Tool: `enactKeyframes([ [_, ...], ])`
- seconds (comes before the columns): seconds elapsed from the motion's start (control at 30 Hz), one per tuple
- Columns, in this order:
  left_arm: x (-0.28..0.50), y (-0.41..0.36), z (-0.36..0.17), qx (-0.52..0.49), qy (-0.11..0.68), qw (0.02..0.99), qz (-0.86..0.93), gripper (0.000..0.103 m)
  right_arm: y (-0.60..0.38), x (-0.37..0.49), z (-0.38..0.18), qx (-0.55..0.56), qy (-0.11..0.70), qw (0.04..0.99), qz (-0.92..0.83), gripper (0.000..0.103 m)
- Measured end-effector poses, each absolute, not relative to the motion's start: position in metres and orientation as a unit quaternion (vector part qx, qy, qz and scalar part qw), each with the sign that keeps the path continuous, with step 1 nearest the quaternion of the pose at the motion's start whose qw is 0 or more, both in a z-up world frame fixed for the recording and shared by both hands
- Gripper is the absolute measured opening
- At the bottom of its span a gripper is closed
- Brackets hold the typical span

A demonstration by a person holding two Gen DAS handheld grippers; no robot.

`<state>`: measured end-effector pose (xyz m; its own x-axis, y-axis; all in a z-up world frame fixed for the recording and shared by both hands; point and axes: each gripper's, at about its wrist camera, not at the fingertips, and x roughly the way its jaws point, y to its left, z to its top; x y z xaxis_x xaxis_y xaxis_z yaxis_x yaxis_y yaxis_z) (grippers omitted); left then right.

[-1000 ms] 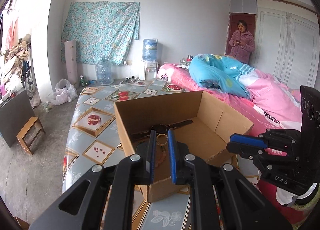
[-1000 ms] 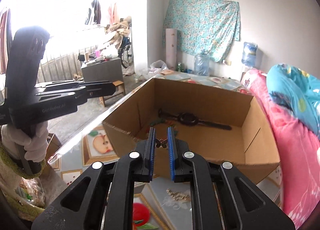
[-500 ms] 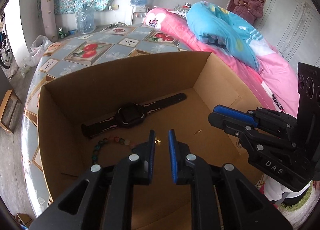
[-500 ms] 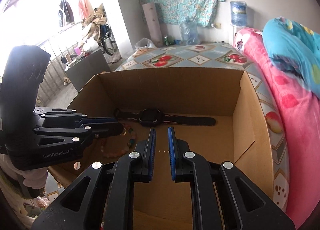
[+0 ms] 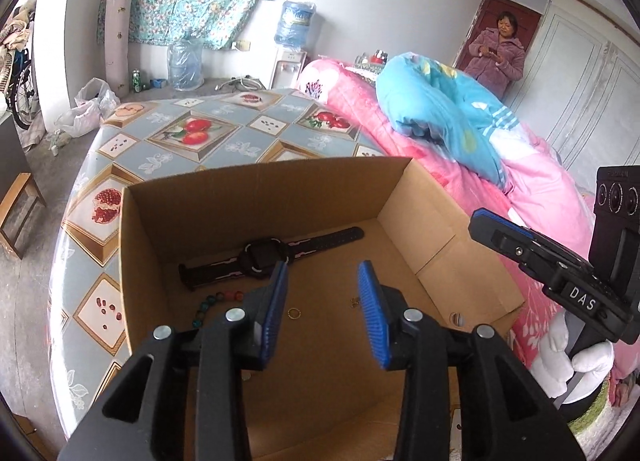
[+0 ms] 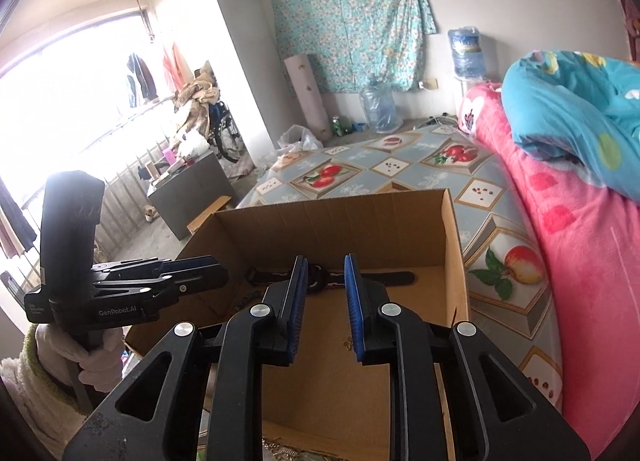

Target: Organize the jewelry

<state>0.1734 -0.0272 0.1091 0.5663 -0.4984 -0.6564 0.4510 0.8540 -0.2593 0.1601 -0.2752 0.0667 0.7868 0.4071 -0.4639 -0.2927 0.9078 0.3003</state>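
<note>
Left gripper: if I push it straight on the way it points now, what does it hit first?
Probably the cardboard box floor, near the small gold ring. The left gripper is opening with nothing between its jaws; depth is unclear.

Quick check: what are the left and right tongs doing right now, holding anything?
Left tongs: opening, nothing between them, over the box.
Right tongs: opening, nothing held, over the same box.

Right tongs [image 6: 326,293] opening, empty, over cardboard box [image 6: 332,217]; watch [image 6: 384,279] inside (left tongs [image 6: 208,271] alongside).
</note>
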Motion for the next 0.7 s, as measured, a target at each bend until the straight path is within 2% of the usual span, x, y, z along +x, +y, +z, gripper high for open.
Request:
enactKeyframes([
  [0.07, 0.159, -0.021, 0.118, -0.034, 0.363, 0.89, -0.273, 0.038, -0.28, 0.15, 0.075, 0.111, 0.254, 0.942, 0.189, 0.022],
  [0.27, 0.098, 0.005, 0.134, -0.023, 0.304, 0.911, -0.277, 0.054, -0.279, 0.1, 0.084, 0.102, 0.217, 0.949, 0.203, 0.03],
  [0.4, 0.06, 0.025, 0.126, -0.024, 0.291, 0.918, -0.27, 0.064, -0.269, 0.058, 0.073, 0.073, 0.2, 0.954, 0.213, 0.04],
  [0.53, 0.032, 0.033, 0.101, 0.0, 0.314, 0.917, -0.246, 0.069, -0.253, 0.031, 0.037, 0.069, 0.241, 0.944, 0.216, 0.042],
  [0.7, 0.015, 0.028, 0.053, 0.04, 0.362, 0.909, -0.203, 0.07, -0.232, 0.015, -0.02, 0.087, 0.319, 0.923, 0.195, 0.042],
])
